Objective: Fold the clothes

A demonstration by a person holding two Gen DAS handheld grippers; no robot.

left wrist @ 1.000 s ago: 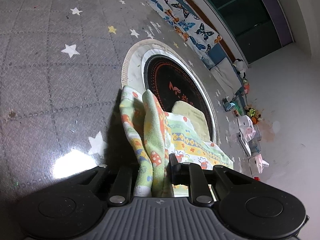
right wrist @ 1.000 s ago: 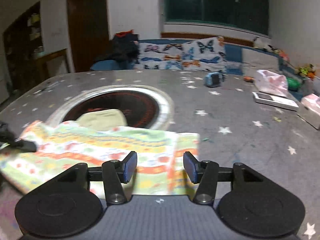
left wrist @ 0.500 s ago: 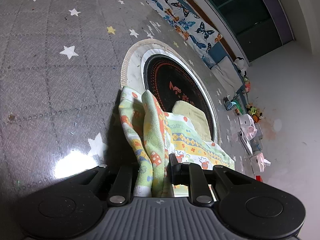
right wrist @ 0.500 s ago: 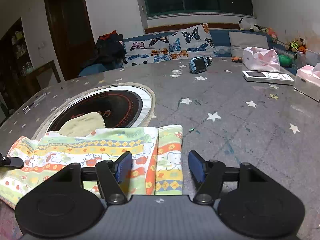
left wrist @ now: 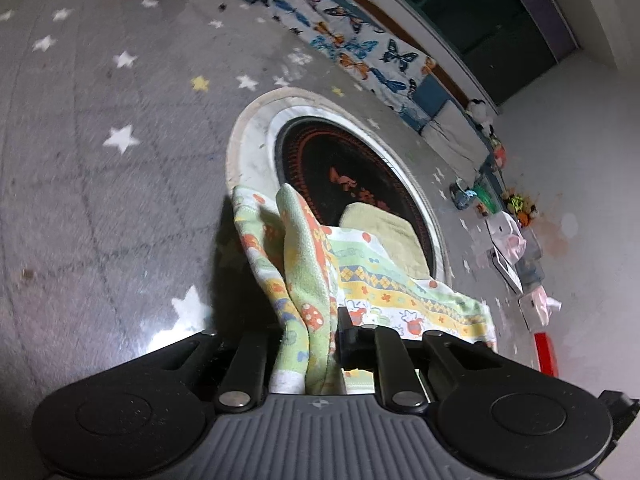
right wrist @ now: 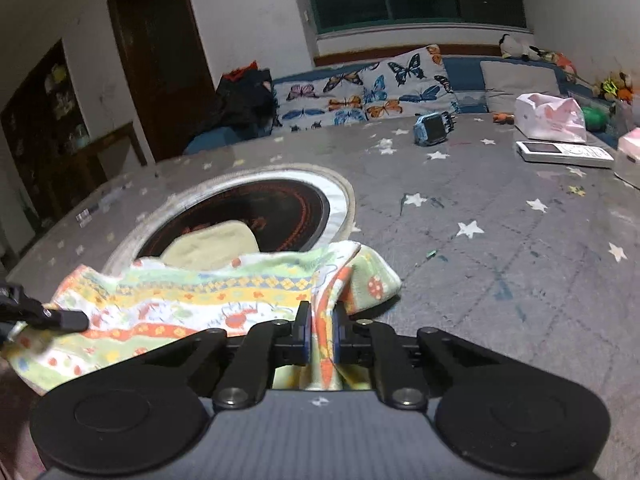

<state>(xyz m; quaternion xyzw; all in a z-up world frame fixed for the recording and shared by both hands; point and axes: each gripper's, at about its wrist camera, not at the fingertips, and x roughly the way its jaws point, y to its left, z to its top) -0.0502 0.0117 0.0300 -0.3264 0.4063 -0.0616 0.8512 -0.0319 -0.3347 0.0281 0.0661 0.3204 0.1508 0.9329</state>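
Cloth (right wrist: 192,300) draped half on the round hob near the desk's near edge, long axis running claw to claw. Left claw (left wrist: 308,344) closing, clamped on one end; right claw (right wrist: 320,334) clamped on the other, bunched corner.

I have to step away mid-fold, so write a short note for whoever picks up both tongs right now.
Left tongs: shut on a bunched edge of the patterned cloth.
Right tongs: shut on the cloth's other end, the fabric pinched between the pads.
Things: the cloth lies across the starred table, its far edge over the round black cooktop; a plain yellow-green cloth sits behind it on the cooktop.
Done: both ends gripped.
Left: lift and lay one half over the other, smooth it, release. The yellow-green cloth probably comes next.
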